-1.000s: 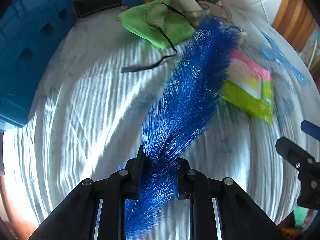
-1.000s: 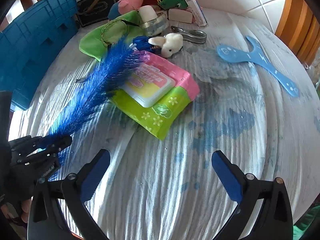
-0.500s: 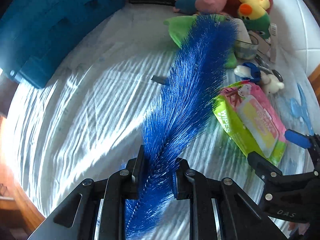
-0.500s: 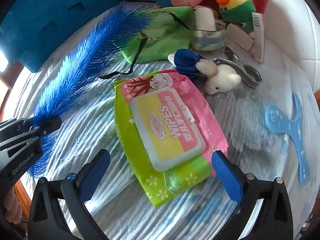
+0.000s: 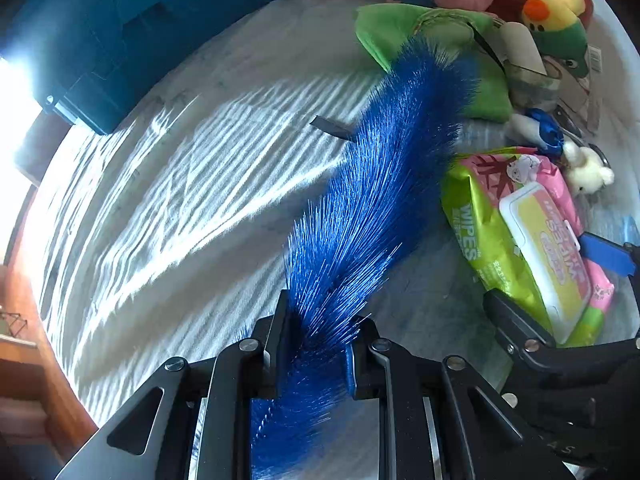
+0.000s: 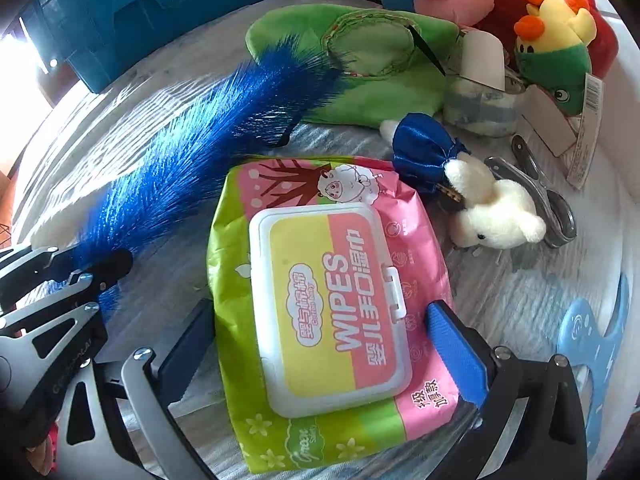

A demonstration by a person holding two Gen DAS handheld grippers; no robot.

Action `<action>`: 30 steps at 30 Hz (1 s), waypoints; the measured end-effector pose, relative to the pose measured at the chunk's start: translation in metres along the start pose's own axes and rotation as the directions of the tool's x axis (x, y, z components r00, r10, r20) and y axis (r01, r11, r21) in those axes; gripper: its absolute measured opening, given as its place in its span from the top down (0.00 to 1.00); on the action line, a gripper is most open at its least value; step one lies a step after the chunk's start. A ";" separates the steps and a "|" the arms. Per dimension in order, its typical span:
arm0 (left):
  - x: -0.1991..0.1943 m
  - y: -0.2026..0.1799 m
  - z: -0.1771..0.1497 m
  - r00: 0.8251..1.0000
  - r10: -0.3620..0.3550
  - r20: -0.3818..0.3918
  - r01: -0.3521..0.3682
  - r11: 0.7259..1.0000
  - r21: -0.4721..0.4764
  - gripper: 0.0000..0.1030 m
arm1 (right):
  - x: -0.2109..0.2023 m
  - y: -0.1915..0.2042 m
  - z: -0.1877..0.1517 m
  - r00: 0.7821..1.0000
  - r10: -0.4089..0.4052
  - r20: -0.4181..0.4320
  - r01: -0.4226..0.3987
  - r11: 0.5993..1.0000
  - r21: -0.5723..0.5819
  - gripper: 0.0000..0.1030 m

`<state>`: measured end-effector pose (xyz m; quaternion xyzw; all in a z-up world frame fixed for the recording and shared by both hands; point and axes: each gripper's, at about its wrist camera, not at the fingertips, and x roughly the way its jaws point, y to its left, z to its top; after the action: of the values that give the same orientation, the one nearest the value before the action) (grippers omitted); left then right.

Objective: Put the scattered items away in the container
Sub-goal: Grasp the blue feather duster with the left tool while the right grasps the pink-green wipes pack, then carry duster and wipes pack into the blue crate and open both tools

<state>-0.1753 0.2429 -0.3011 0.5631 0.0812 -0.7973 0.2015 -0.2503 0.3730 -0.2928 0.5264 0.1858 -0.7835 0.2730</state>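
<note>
My left gripper (image 5: 316,344) is shut on a bristly blue brush (image 5: 376,200), which sticks out forward over the white cloth. In the right wrist view the same blue brush (image 6: 192,140) slants up from the left gripper (image 6: 76,268) toward the green pouch (image 6: 372,64). My right gripper (image 6: 324,344) is open, its fingers straddling the sides of a pink and green wipes pack (image 6: 332,300) lying flat; in the left wrist view this wipes pack (image 5: 524,232) lies at right. A teal crate (image 5: 132,28) stands at the far left.
Behind the wipes lie a white plush with a blue bow (image 6: 480,196), a metal clip (image 6: 540,196), a tape roll (image 6: 480,92), a yellow and green plush bird (image 6: 556,48) and a pink plush (image 6: 444,0). A light blue flat plastic piece (image 6: 592,336) lies at right.
My right gripper has come forward and down until its fingers flank the wipes pack. The left gripper, still holding the brush, has swung a little to the left.
</note>
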 end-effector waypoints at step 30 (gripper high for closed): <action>-0.142 0.045 0.033 0.957 -0.090 0.275 0.076 0.995 0.062 0.86 | -0.138 0.034 0.024 0.963 -0.058 0.262 0.031 0.994 0.104 0.36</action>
<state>-0.1452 0.2229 -0.1527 0.4469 0.0554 -0.8779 0.1630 -0.2053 0.3643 -0.1556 0.4258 0.1205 -0.8609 0.2513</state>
